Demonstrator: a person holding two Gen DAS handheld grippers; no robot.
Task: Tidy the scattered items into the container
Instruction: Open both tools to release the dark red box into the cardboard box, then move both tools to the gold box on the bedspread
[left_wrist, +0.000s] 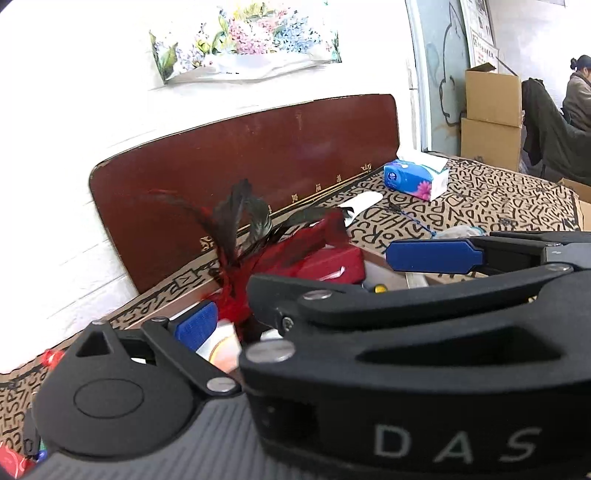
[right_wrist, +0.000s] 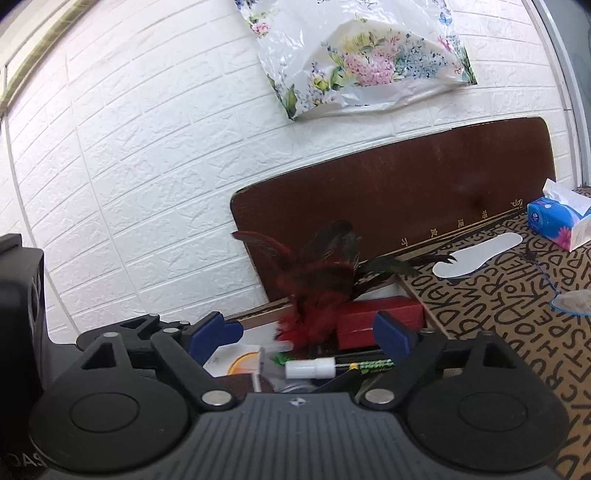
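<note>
A wooden container (right_wrist: 412, 291) on the letter-patterned bed holds a red box (right_wrist: 380, 319), a red and black feather duster (right_wrist: 321, 288), a white tube (right_wrist: 310, 368), a green-striped pen and a white packet. My right gripper (right_wrist: 306, 334) is open above the container, its blue pads (right_wrist: 391, 334) either side of the duster. In the left wrist view the right gripper's black body (left_wrist: 406, 332) blocks the middle. Only one blue pad (left_wrist: 195, 319) of my left gripper shows, so its state is unclear. The duster (left_wrist: 266, 254) and red box (left_wrist: 332, 264) show there too.
A white insole (right_wrist: 476, 254), a grey mesh item with blue trim (right_wrist: 572, 301) and a blue tissue box (right_wrist: 561, 221) lie on the cover. A brown headboard (right_wrist: 406, 192) stands against the white brick wall. Cardboard boxes (left_wrist: 491, 110) and a seated person (left_wrist: 578, 96) are at far right.
</note>
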